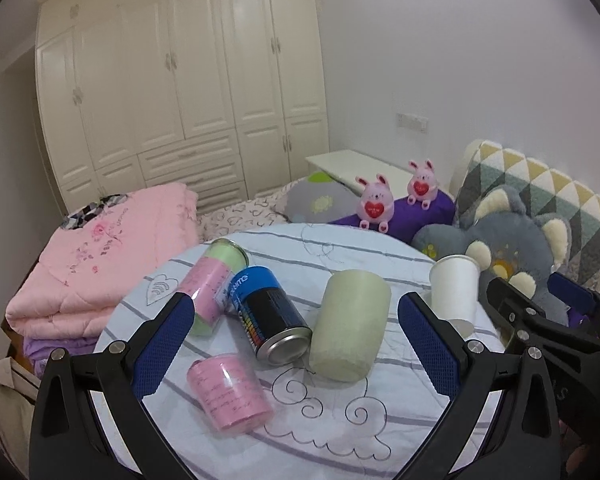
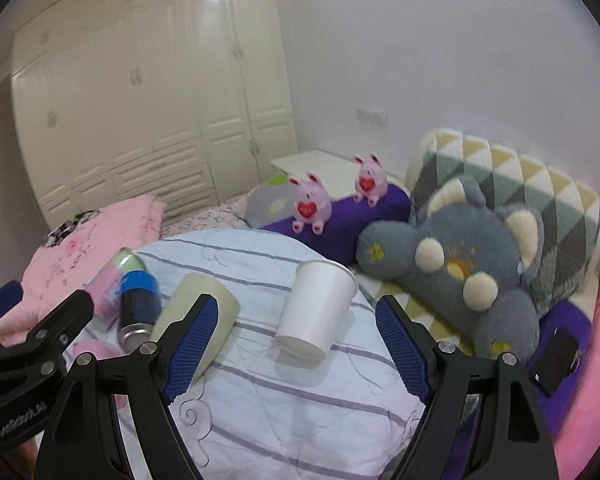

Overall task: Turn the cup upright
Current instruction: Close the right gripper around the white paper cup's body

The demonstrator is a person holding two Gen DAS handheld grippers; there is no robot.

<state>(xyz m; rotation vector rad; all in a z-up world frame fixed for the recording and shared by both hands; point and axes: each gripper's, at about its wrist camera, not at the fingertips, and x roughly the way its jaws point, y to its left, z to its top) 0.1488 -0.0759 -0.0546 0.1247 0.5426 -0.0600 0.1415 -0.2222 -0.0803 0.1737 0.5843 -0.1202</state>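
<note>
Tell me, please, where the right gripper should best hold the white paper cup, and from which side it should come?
The white paper cup stands mouth up but looks tilted. Probably grip its mid side wall, where the taper is still narrow. The right gripper, jaws open, already faces it, so come straight forward, one finger on each side.

Both wrist cameras look down closely across the striped cloth point(image 1: 339, 412).

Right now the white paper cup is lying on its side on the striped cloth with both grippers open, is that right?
Not quite. The white paper cup stands upright, mouth up, on the striped cloth, as the right wrist view shows. Both the left gripper and the right gripper are open.
</note>
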